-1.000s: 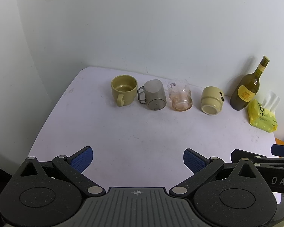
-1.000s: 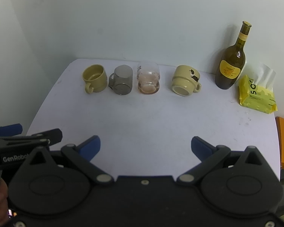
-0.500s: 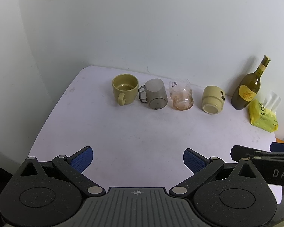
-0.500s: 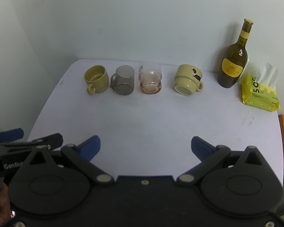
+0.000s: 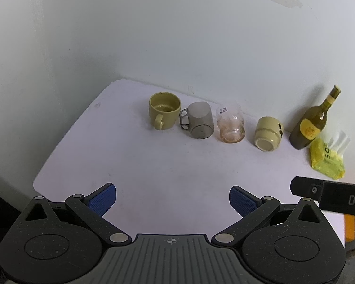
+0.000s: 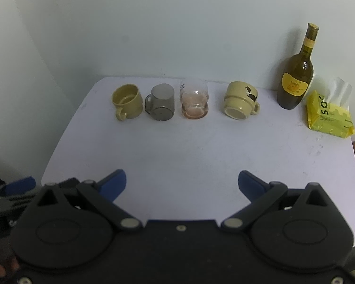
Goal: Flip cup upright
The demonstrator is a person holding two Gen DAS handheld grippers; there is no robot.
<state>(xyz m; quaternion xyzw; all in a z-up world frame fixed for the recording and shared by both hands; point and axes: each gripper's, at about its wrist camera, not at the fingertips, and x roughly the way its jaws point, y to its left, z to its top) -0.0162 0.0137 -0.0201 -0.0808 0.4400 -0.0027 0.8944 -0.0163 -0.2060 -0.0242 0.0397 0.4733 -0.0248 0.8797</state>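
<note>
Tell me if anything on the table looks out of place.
Yes. The cream mug near the bottle seems to lie on its side, one round end facing the camera. The yellow mug, grey mug and glass look upright.

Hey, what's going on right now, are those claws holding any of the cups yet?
Left gripper and right gripper: jaws open, empty, short of the cups. Cream mug on its side, untouched. Nothing between.

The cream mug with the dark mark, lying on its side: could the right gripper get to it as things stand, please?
Probably yes. The right gripper is open and empty, and bare table lies between it and the mug. The glass and bottle stand apart on either side.
</note>
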